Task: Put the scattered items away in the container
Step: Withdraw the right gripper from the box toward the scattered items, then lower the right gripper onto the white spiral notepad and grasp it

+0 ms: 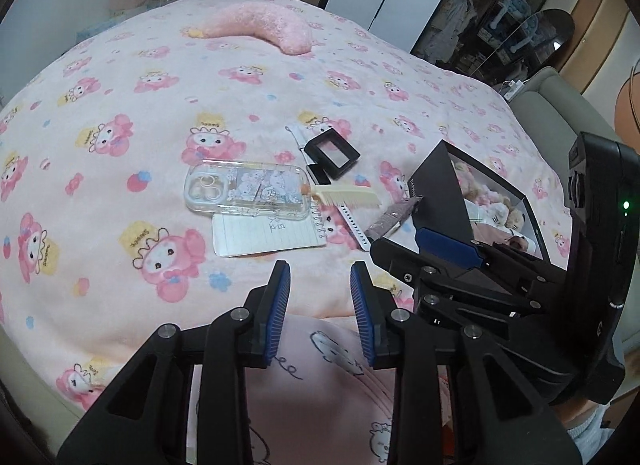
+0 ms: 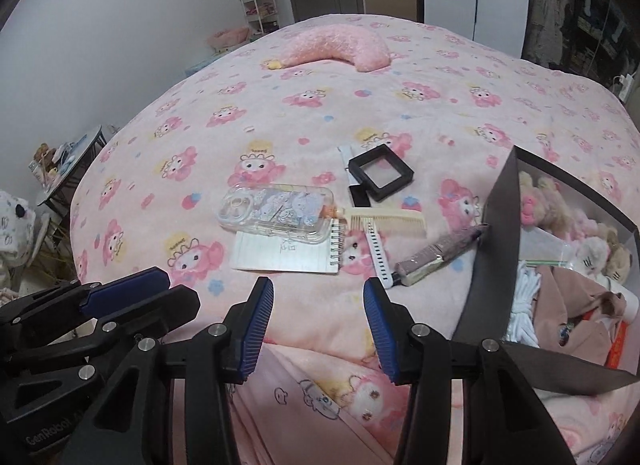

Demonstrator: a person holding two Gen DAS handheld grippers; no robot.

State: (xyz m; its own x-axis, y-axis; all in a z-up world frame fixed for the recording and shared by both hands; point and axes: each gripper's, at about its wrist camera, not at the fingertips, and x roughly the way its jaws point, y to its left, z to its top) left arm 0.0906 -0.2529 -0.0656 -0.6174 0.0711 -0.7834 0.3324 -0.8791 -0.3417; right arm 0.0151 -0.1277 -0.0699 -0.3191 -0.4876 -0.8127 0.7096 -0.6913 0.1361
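- While both grippers hover off the near edge of the bed (image 2: 132,169), nothing is picked: left gripper (image 1: 320,307) has its jaws spread with nothing between them, right gripper (image 2: 319,323) likewise.
- Loose items sit bunched mid-bed toward my right: clear phone case (image 2: 276,211) lying on the spiral notepad (image 2: 286,255), cream comb (image 2: 386,221), white strap (image 2: 378,255), wrapped tube (image 2: 438,255), black frame box (image 2: 380,172).
- Container (image 2: 488,265) is a black box at the right edge of the bed, already holding plush toys and cloth; the tube's far end touches its wall.
- Risk, as I judge it: case overlaps notepad, so a grab at either may drag the other.
- Comb handle touches the case, and the strap's end lies under the comb teeth; lifting one may flick its neighbour.
- Soft blanket: flat notepad gives the pads little edge, so fingers may pinch fabric instead.
- Box wall is tall and tilted, so a low carry could knock it.
- Grippers are close together; crossing paths could clash.
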